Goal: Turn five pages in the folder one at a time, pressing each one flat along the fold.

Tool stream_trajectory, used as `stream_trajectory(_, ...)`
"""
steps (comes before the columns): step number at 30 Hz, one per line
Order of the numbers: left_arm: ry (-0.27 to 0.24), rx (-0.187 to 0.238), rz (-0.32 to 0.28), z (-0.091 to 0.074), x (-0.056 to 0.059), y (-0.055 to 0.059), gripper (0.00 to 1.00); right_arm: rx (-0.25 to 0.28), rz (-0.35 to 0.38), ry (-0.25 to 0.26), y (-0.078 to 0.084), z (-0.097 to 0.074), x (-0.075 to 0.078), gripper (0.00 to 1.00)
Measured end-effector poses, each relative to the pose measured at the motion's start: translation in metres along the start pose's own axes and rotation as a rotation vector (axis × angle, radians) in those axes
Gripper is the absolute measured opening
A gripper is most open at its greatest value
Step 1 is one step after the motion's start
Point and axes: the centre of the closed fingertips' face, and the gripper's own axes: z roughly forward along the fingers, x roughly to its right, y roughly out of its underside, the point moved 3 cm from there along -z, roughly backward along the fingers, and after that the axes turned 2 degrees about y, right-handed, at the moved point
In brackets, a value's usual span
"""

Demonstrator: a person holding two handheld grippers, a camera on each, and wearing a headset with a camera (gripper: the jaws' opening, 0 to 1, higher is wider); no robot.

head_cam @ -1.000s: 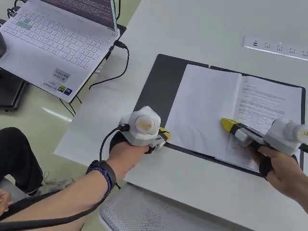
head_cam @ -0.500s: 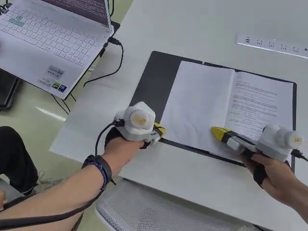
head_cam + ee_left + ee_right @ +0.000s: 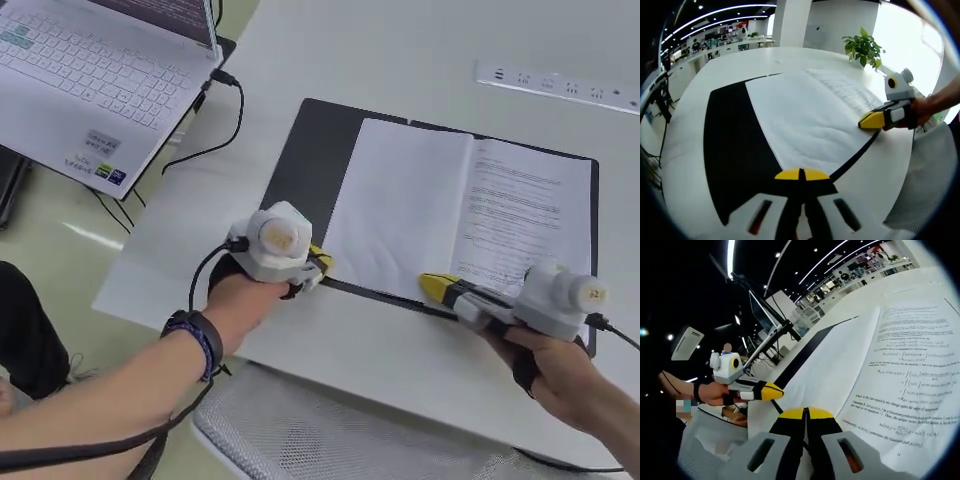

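The folder (image 3: 318,160) lies open on the table (image 3: 400,50), with the left gripper (image 3: 322,263), jaws together, at its near left corner, the right gripper (image 3: 432,287), jaws together, at its near edge by the fold (image 3: 461,215), and a laptop (image 3: 90,70) far left.

The left gripper (image 3: 320,263) and the right gripper (image 3: 436,287) each have a rounded white housing, a black body and yellow-tipped jaws. A thin black cable (image 3: 206,278) loops out of the left housing. A black strap (image 3: 524,372) hangs below the right housing. The left wrist wears a dark blue-and-purple band (image 3: 203,338), and a trouser leg (image 3: 25,325) is black.
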Motion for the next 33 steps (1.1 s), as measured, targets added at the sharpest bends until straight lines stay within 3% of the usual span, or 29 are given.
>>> stream_trajectory(11, -0.005, -0.001, -0.002, 0.001, -0.001, 0.000, 0.00, 0.002, 0.012, 0.019, 0.001, -0.001, -0.001, 0.00)
stream_trajectory(16, -0.006, -0.003, -0.032, 0.000, 0.000, 0.000, 0.00, -0.003, 0.029, 0.027, 0.000, -0.001, 0.000, 0.00)
stream_trajectory(22, -0.002, -0.021, -0.007, -0.008, 0.005, 0.000, 0.06, 0.000, 0.046, 0.044, -0.004, -0.004, 0.000, 0.02)
stream_trajectory(29, -0.001, 0.027, -0.040, -0.022, 0.007, -0.014, 0.15, -0.008, 0.001, 0.045, -0.015, -0.014, -0.007, 0.12)
stream_trajectory(33, 0.016, 0.040, -0.017, -0.028, 0.015, -0.021, 0.22, 0.009, -0.029, 0.063, -0.023, -0.024, -0.007, 0.17)
